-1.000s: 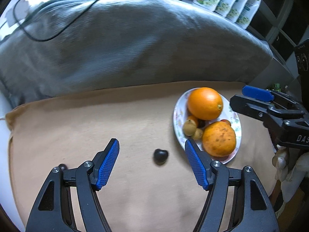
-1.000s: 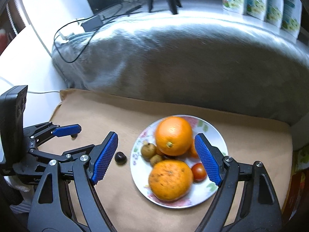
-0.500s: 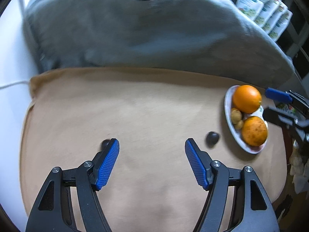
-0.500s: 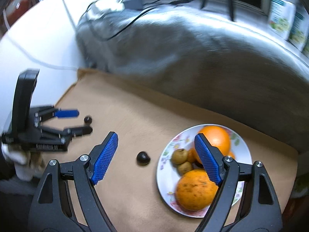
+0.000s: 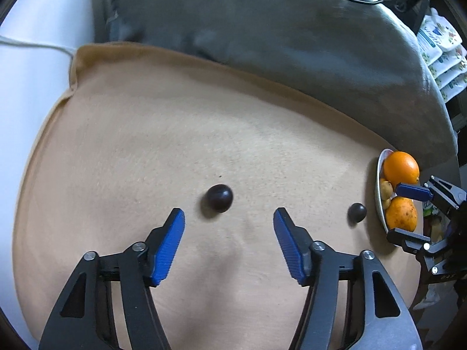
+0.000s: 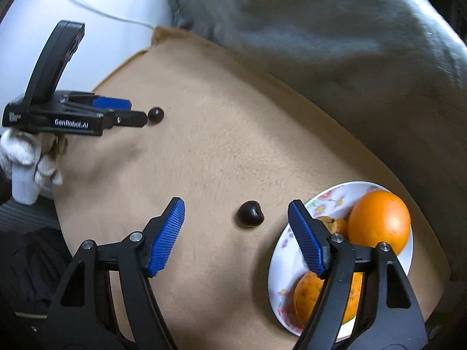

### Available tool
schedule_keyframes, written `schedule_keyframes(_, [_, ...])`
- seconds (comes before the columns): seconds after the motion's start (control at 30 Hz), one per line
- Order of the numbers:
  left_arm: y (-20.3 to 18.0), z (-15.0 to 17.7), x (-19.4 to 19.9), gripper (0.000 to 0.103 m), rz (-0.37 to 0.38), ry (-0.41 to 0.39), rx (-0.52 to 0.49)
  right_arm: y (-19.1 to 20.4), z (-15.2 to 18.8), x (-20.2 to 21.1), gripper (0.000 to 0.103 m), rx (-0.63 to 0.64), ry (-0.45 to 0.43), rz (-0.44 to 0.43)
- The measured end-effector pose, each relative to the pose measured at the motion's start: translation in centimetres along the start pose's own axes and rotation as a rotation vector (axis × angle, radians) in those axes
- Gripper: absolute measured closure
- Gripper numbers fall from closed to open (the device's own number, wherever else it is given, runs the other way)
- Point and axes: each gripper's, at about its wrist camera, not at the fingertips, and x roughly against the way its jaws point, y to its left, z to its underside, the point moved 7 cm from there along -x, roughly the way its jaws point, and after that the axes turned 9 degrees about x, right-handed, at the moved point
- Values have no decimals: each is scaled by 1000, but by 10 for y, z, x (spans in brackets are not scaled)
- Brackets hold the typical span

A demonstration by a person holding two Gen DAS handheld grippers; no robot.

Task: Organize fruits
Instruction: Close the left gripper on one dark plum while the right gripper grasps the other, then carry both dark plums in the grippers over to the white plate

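2 small dark fruits lie loose on the tan cloth (image 5: 146,145). The 1st dark fruit (image 5: 219,198) sits just ahead of the left gripper (image 5: 229,218), w/ the gap between its blue pads lined up roughly on it but not touching; from the right wrist view the same fruit (image 6: 156,115) is right at the tip of the lower finger, contact can't be told. The 2nd dark fruit (image 5: 357,212), slightly heart-shaped, lies just beside the plate's rim on the cloth; in the right wrist view it (image 6: 250,218) sits ahead of and between the right gripper's pads, nearer the right-hand pad, apart from both.

The floral plate (image 6: 329,201) rests at the cloth's right side & holds 2 oranges: a smooth one (image 6: 379,221) farther back and a speckled one (image 6: 309,294) nearer, partly hidden by the gripper finger. A few small brownish fruits (image 5: 386,188) sit between them on the plate's left part.

Left gripper: jaws spread wide, holding nothing. Right gripper (image 6: 236,215): also spread wide, nothing in it, its right-hand finger hanging over the plate's edge.

Behind the cloth a grey blanket (image 5: 277,29) is heaped up. A white cable (image 6: 96,11) runs over the white surface at left. A white-gloved hand (image 6: 26,160) grips the left gripper's handle. Printed pouches (image 5: 440,46) stand at far right.
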Motion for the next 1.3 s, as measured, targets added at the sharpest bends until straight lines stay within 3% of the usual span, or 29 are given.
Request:
schedule_keyframes(0.07, [5,0,-5,48,-1,8,6,0,-1,-5,39,14,19,-9])
schedule_keyframes(0.2, [9,1,-11,53,3,18,12,1,-3,-16,43,45,57,-19])
schedule_keyframes(0.27, [11,1,-15,54,2,24,17,1,-4,-21,50,53,76,-27])
schedule_keyframes(0.37, [13,-1,-18,60,15,32,36,0,-4,-31,51,60,102,-31])
schedule_keyframes(0.8, [16,-8,-20,61,25,39,37,1,0,-52,63,134,179,-26])
schedule_keyframes(1.0, [13,-11,-24,67,17,40,37,1,-1,-57,63,165,197,-2])
schedule_keyframes(1.2, [7,-14,-27,80,5,40,29,-2,-4,-59,72,172,205,6])
schedule_keyframes(1.3, [5,-15,-28,81,3,36,28,0,-5,-58,77,172,203,13])
